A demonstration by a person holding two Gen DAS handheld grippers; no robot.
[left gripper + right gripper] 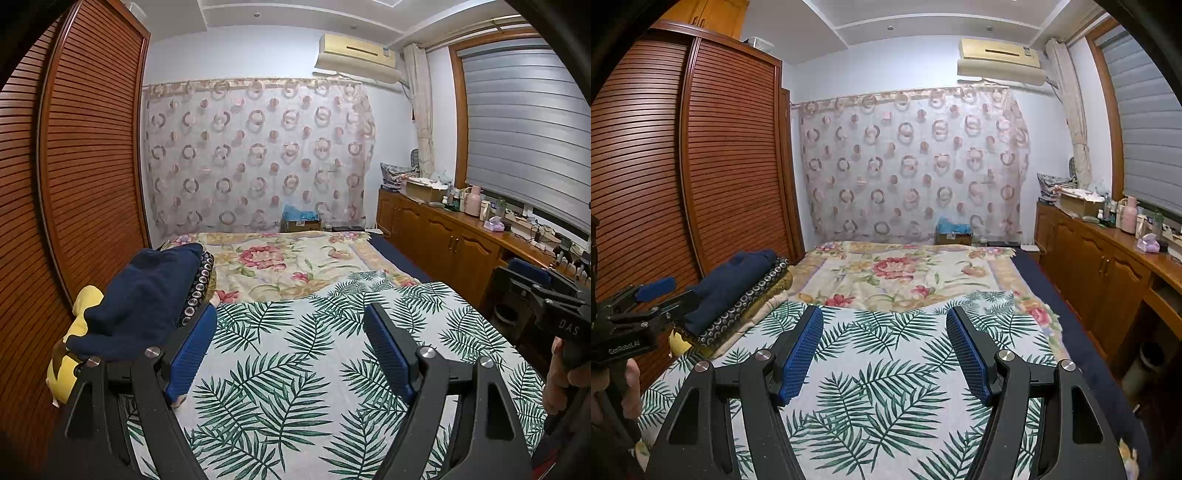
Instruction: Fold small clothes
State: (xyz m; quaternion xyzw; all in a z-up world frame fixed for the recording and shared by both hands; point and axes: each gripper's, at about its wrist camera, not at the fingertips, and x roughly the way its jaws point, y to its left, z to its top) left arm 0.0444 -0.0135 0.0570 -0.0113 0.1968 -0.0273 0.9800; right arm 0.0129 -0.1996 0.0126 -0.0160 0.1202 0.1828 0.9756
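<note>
Both sets of fingers spread, left gripper and right gripper above the leaf-print sheet, beside stacked folded clothes.

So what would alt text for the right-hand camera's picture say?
Right gripper, jaws open and empty, hovers above a palm-leaf sheet on a bed. At the left a stack of folded clothes, navy on top, lies beside the left gripper, before a slatted wardrobe.
</note>
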